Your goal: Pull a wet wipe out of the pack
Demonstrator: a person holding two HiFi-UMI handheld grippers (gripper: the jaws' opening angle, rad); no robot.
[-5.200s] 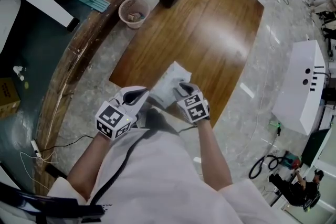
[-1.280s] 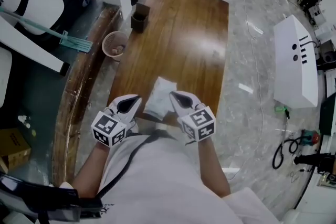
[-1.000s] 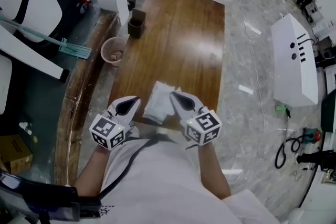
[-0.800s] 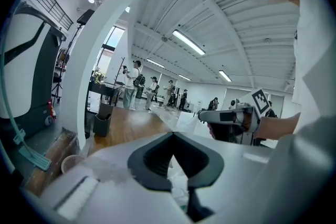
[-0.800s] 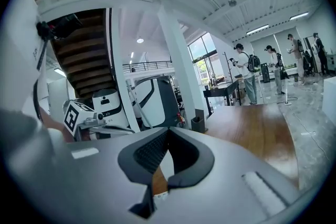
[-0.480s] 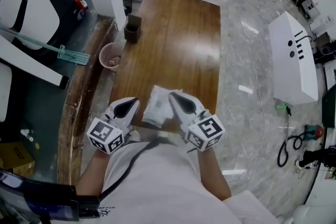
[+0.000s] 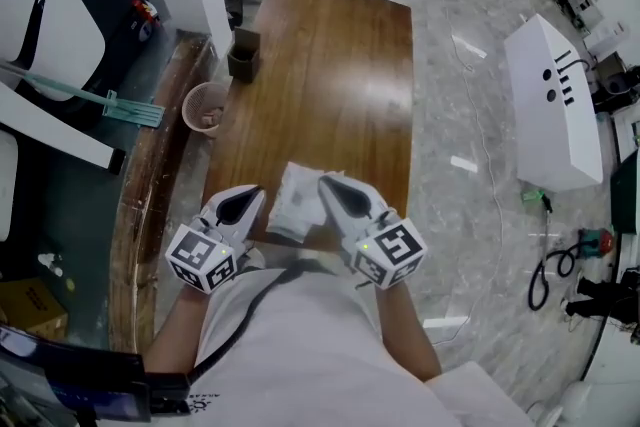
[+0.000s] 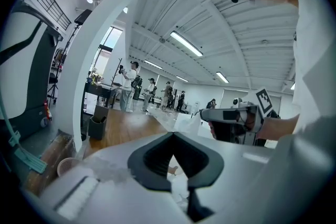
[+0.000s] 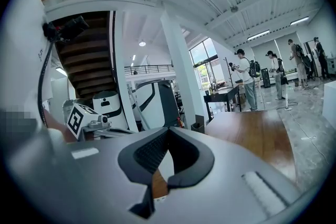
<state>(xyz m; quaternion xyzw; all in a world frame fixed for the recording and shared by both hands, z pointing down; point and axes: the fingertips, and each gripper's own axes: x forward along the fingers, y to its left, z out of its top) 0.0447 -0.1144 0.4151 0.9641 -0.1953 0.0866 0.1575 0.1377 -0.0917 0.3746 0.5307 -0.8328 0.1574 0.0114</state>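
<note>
A white wet wipe pack lies on the wooden table at its near edge, between my two grippers. My left gripper is shut, its tip by the pack's left side. My right gripper is shut at the pack's upper right. In the left gripper view a white wet wipe stands up right at the right gripper's tip. In the right gripper view the jaws meet, with pale sheet showing just below them. Whether the left gripper pinches the pack is hidden.
A dark open box stands at the table's far left corner. A round basket and a green mop are on the floor to the left. A white machine and cables lie to the right.
My right gripper has risen slightly at the pack's right side. The left gripper and the pack have kept their places. The head view now takes in more of the far floor.
</note>
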